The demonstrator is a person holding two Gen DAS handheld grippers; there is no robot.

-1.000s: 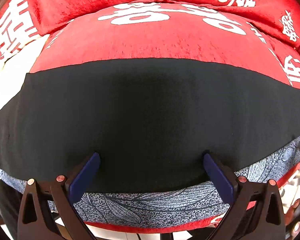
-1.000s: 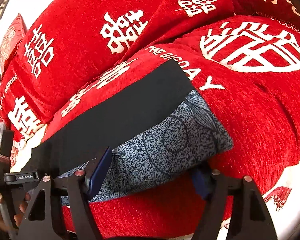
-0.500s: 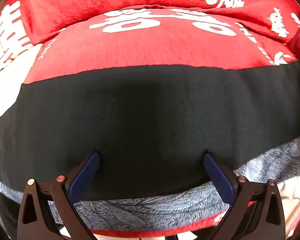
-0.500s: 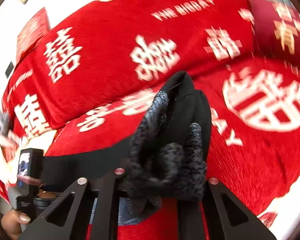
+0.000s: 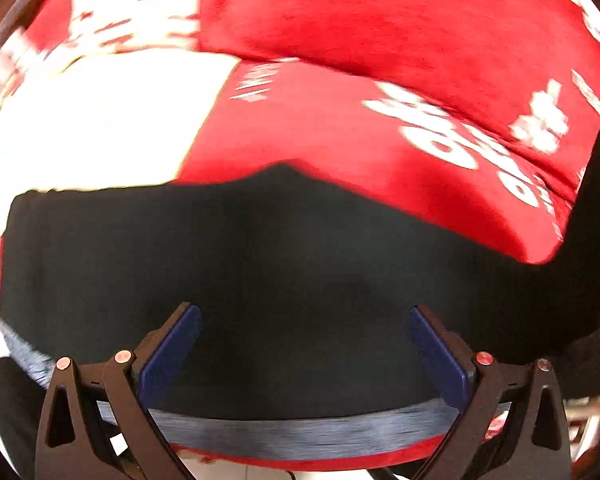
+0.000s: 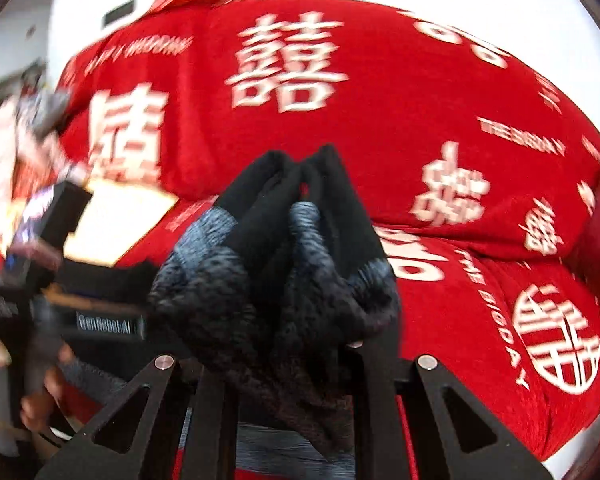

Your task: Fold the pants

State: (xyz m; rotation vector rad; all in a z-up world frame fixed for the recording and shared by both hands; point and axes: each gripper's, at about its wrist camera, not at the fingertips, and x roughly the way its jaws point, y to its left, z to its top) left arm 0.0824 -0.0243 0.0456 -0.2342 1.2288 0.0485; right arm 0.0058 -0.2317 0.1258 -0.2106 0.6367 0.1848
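Note:
The pants [image 5: 284,264] are black with a grey patterned band and lie across a red sofa seat. My left gripper [image 5: 304,356] is open, its blue pads [image 5: 172,344] resting on the black cloth near the grey edge [image 5: 300,432]. My right gripper [image 6: 288,364] is shut on a bunched end of the pants [image 6: 292,256] and holds it lifted above the seat. The left gripper and the hand holding it show at the left of the right wrist view [image 6: 40,312].
The red sofa cover [image 6: 480,312] with white characters covers the seat and back cushions [image 5: 380,40]. A white patch [image 5: 100,120] lies left of the pants. The seat's front edge [image 5: 300,456] is just below the left gripper.
My right gripper has closed on the pants' end and lifted it up and to the left. The left gripper's view has swung left; its jaws stay open on the cloth.

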